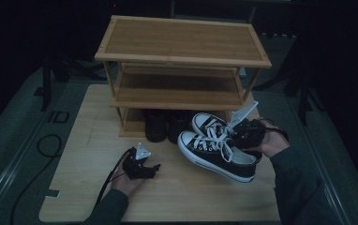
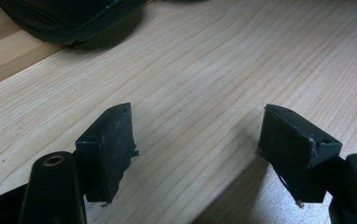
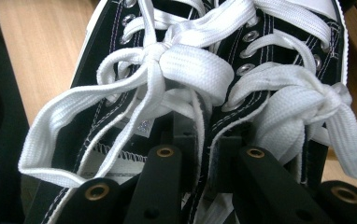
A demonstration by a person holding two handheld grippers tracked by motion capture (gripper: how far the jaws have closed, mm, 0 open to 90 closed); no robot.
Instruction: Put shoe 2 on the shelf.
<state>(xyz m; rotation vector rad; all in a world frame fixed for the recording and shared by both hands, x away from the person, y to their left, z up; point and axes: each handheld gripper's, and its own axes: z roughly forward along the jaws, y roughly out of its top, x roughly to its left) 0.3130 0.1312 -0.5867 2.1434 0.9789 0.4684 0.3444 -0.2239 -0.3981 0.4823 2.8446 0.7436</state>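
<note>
Right gripper (image 1: 244, 133): jaws drawn close, clamped on the adjoining inner collars of the two sneakers (image 1: 219, 146), one jaw inside each shoe.
Left gripper (image 1: 152, 167): jaws wide apart, nothing between them, held just above the bare table (image 1: 88, 140), near left.
Sneakers: a pair, black canvas with white stitching, white rubber soles and toe caps, flat white woven laces (image 3: 190, 70) tied in bows, metal eyelets; held side by side, near right of the table, toes pointing left, in front of the rack (image 1: 182, 56).
Rack: three-tier, light wood, slim posts, flat rectangular shelves, at the far side.
Dark shoes (image 1: 165, 124): a black pair on the rack's lowest shelf.
Table: pale wood-grain top, smooth, rounded corners.
</note>
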